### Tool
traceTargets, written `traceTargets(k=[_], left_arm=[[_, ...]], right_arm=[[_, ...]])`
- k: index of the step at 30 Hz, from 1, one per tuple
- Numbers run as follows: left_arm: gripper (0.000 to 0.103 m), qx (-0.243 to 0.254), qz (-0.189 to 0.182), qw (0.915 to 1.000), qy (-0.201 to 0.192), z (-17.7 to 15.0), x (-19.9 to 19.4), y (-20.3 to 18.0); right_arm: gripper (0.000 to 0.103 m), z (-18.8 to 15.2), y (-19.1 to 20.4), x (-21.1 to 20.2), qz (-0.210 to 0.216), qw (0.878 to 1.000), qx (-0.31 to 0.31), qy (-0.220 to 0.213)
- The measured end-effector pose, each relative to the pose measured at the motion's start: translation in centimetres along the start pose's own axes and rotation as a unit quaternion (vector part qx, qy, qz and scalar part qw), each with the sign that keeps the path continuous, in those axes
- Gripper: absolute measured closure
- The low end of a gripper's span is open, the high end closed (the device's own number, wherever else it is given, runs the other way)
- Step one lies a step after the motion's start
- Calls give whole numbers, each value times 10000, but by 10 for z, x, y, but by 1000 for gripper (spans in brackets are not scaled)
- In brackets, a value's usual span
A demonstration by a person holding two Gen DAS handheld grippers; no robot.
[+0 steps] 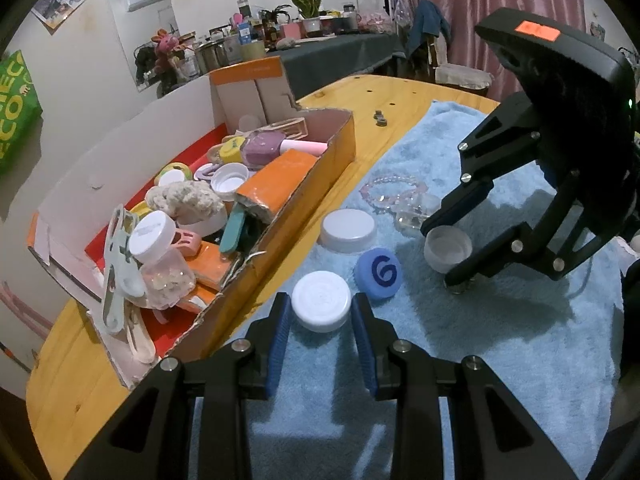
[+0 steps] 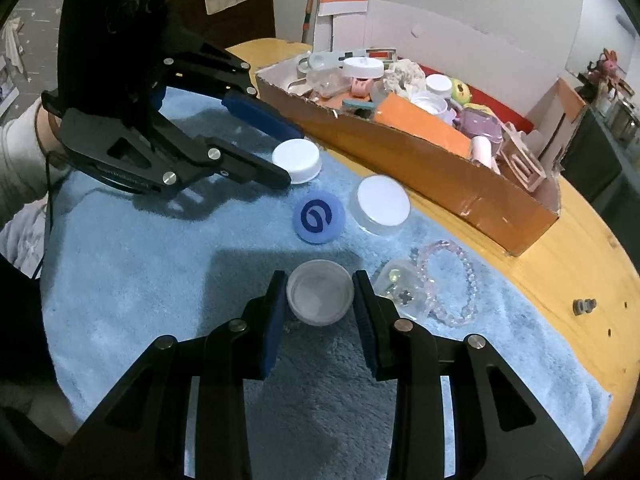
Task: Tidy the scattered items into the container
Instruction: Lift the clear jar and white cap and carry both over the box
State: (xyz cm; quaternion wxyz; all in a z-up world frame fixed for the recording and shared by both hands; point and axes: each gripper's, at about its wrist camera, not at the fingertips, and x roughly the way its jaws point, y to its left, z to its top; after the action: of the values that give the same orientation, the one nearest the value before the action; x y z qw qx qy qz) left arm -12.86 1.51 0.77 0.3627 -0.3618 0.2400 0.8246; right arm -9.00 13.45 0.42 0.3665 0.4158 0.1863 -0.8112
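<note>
Two handheld black grippers, blue pads, both angled steeply down toward table. Left gripper [image 1: 321,307] jaws closed on white cap [image 1: 321,306], pads pressing each side. Right gripper [image 2: 320,298] jaws clamped on small translucent cup [image 2: 320,298], opening up. Person's forearm in pale sleeve [image 2: 20,156] behind left gripper, at frame edge

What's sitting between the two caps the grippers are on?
The blue cap lies on the towel between the white cap and the clear cap; the right wrist view shows it best.
</note>
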Motion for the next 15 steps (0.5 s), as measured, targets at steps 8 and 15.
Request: traceTargets(k=[8, 15], left_arm=[[70, -2, 53, 10000, -65, -1, -11, -3], [70, 30, 99, 9999, -67, 0, -17, -5]], right_arm=[[72, 3, -2, -6, -31, 10000, 42, -84], [72, 6, -5, -15, -23, 9998, 106, -155]])
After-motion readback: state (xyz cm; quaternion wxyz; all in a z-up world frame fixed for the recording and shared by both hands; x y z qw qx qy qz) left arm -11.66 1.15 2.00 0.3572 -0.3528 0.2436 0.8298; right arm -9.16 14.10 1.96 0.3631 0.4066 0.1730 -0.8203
